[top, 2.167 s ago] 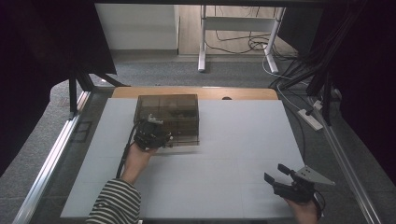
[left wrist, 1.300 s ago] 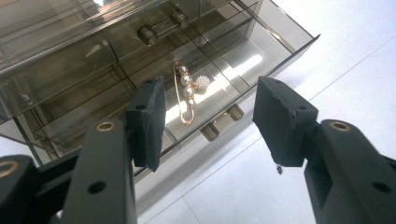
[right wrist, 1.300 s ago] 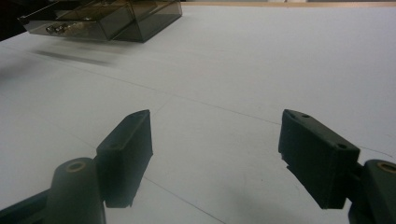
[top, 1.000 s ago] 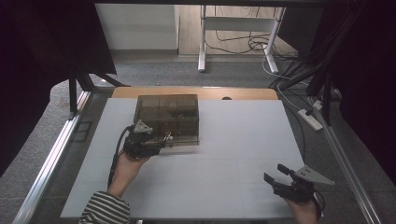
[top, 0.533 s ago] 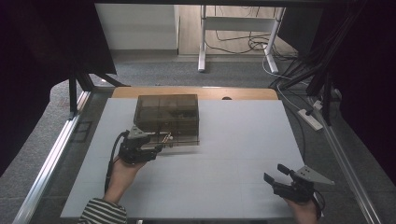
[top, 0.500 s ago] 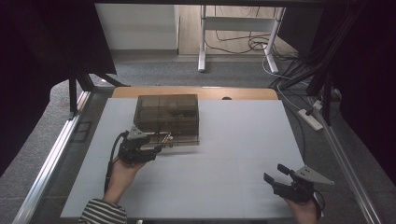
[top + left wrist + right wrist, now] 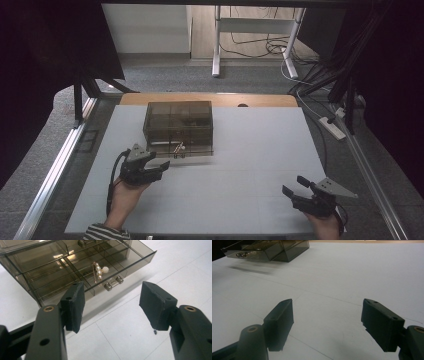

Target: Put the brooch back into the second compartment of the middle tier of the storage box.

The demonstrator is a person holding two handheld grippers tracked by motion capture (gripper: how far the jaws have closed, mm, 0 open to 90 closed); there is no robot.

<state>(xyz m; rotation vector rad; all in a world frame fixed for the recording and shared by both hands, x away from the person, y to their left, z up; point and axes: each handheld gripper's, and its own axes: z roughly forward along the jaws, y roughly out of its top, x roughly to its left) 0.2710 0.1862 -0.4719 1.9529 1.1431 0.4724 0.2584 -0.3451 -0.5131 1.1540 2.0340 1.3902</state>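
A smoky see-through drawer box (image 7: 178,120) stands on the white table top, left of centre. Its lower drawer (image 7: 75,272) is pulled out, with a pearl pin (image 7: 100,270) lying in one compartment and a small metal handle (image 7: 113,283) on the front. My left gripper (image 7: 159,160) (image 7: 112,293) hovers just in front of the drawer. Its jaws have just been opening and stand wide with nothing between them. My right gripper (image 7: 293,185) (image 7: 328,308) rests open near the front right of the table, empty.
The white table top (image 7: 260,150) stretches wide between the box and the right gripper. A metal rail (image 7: 55,170) runs along the left edge. A power strip (image 7: 332,127) and cables lie off the right side.
The left gripper has drawn back from the drawer front toward the near left, and its jaws have spread. The right gripper has stayed still.
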